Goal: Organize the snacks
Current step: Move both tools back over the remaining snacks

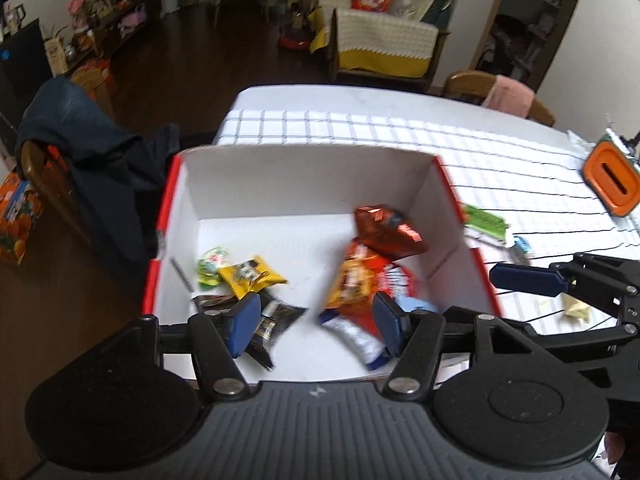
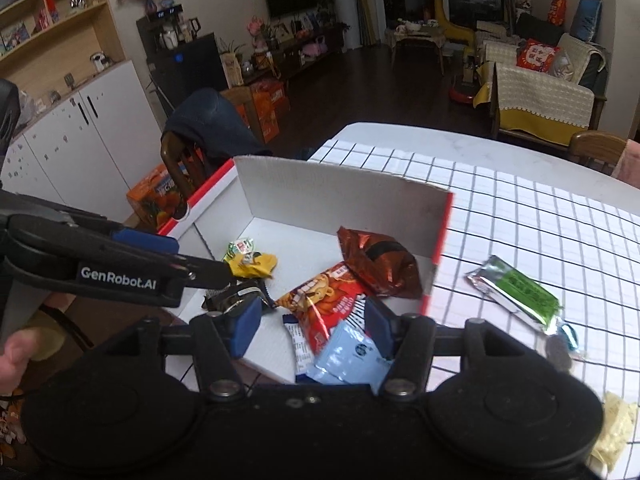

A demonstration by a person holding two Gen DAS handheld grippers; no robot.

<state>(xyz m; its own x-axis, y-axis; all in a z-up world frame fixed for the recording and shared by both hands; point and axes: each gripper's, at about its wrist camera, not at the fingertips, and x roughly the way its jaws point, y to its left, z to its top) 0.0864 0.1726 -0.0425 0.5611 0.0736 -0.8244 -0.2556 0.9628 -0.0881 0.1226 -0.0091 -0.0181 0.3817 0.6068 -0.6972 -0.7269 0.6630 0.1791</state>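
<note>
A white cardboard box with a red rim (image 1: 304,176) (image 2: 320,192) stands on the checked tablecloth with several snacks lying in it. These include a copper foil bag (image 1: 386,232) (image 2: 380,264), an orange-red packet (image 1: 356,276) (image 2: 320,300), a yellow packet (image 1: 252,276), a black packet (image 1: 276,320) and a light blue packet (image 2: 348,356). A green foil packet (image 2: 520,292) (image 1: 486,224) lies on the cloth to the right, outside the box. Above the box's near edge, my left gripper (image 1: 315,328) is open and holds nothing. My right gripper (image 2: 311,326) hovers beside it, open over the orange-red and light blue packets.
A wooden chair draped with a dark jacket (image 1: 92,148) (image 2: 212,124) stands left of the box. An orange device (image 1: 612,184) sits at the table's right edge. A crumpled pale wrapper (image 1: 576,308) (image 2: 612,432) lies on the cloth. A hand (image 2: 16,356) shows at lower left.
</note>
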